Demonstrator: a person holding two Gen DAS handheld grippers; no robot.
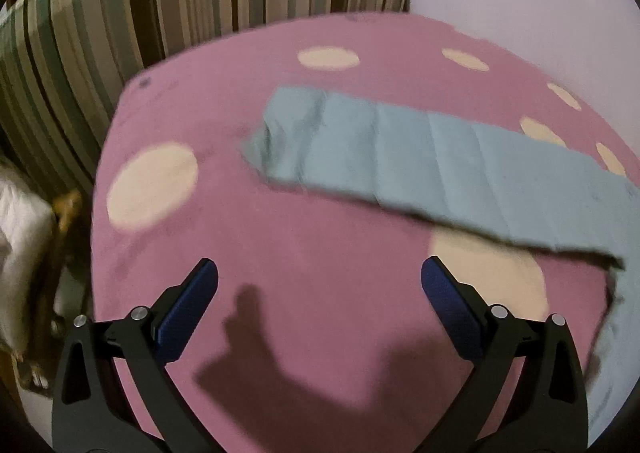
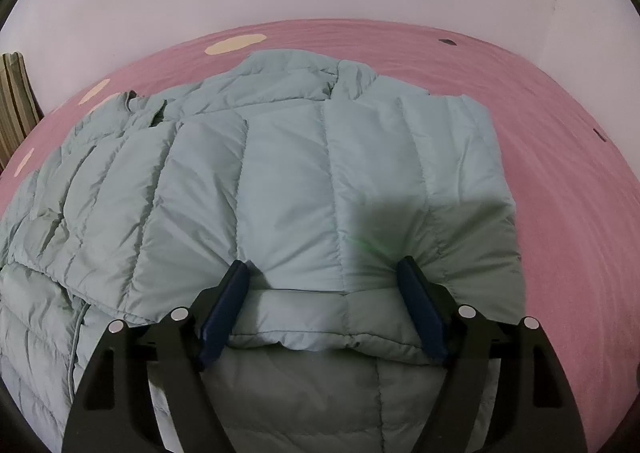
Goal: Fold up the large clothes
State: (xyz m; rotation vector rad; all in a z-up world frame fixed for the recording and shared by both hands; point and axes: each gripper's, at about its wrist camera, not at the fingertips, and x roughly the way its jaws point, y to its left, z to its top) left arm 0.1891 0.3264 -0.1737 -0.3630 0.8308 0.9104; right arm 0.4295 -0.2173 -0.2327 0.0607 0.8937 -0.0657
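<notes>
The puffer jacket [image 2: 280, 173] lies on the pink bed [image 2: 560, 173], one sleeve [image 1: 440, 157] stretched out. Your right tongs [image 2: 324, 285] straddle a folded hem, spread wide; left tongs [image 1: 320, 293] hover spread, nothing held. Looks mid-fold, so I'd grab that sleeve next.

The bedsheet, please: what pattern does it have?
Pink bedsheet with cream dots; clearest in the left wrist view.
</notes>
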